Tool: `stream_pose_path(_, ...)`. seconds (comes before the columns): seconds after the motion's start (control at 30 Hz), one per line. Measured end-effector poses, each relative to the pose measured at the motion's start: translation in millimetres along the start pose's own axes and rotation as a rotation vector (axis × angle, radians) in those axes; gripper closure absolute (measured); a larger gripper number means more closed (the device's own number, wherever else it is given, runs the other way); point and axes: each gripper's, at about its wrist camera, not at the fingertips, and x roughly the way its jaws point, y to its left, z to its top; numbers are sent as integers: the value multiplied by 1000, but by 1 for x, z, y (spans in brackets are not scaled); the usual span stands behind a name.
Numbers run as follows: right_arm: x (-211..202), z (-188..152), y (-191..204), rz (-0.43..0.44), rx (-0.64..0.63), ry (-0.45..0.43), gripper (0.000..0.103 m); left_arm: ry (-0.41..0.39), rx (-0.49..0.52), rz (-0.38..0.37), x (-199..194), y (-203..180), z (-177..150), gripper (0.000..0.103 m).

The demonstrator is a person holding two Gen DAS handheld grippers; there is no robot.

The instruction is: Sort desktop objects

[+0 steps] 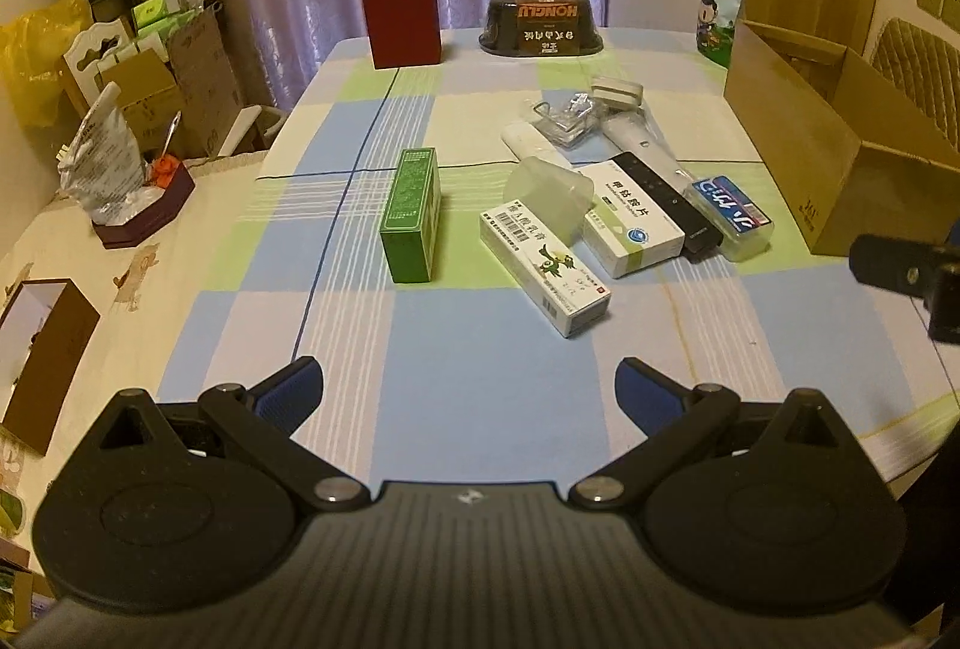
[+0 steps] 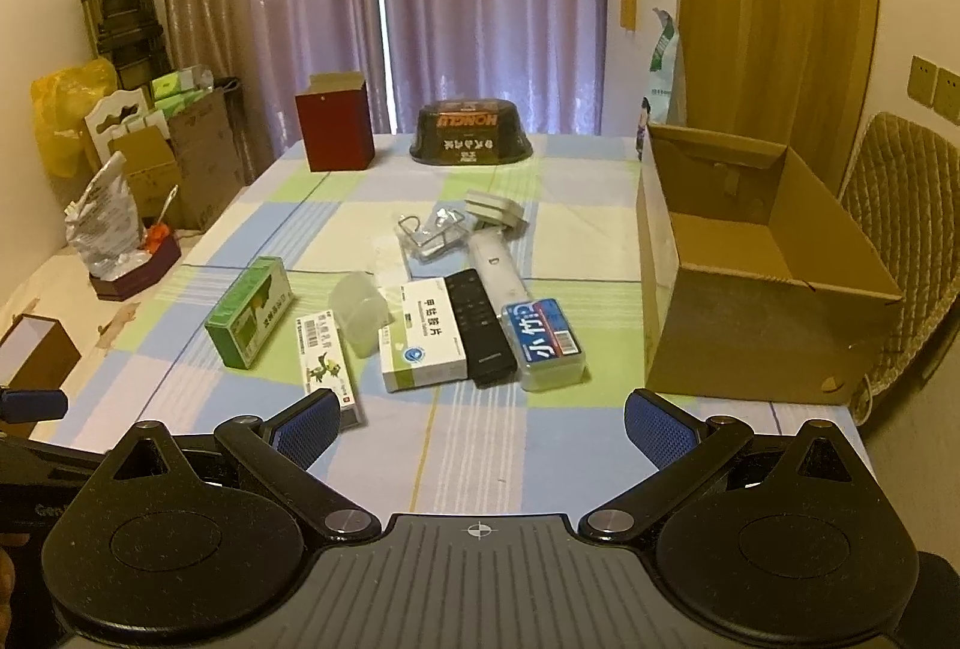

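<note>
The dark oval container at the far edge of the table reads "HONGLU" upside down, with smaller lines under it too blurred to read. The clear plastic case carries a blue label with large white strokes and a red patch with a barcode; the words cannot be made out. The white medicine box has dark Chinese characters and a round blue emblem. The long white box shows a barcode and a green cartoon figure. The green box has fine print, unreadable here.

The green box lies with its long axis running near to far, to the left of the cluster. The long white box also runs near to far, its near end close to the right gripper's left fingertip. The black remote lies between the white medicine box and the plastic case, long axis near to far. A translucent cup lies on its side between the two white boxes. An open cardboard box stands at the right edge.

Both grippers hover over the near checked cloth, jaws spread wide and holding nothing. In the left wrist view the left gripper sits well short of the objects, the green box ahead and slightly left of its gap.
</note>
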Motion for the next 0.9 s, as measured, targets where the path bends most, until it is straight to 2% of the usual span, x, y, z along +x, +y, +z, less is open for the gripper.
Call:
stream_pose_path(0.2, 1, -1, -1, 0, 5, 6, 0, -15, -17, 13, -7, 4, 7, 1)
stream_pose_path(0.4, 2, -2, 0, 7, 14, 12, 0, 5, -64, 10, -9, 12, 12, 1)
stream_pose_path(0.9, 2, 1, -1, 10, 18, 17, 0, 14, -71, 2, -13, 16, 16, 1)
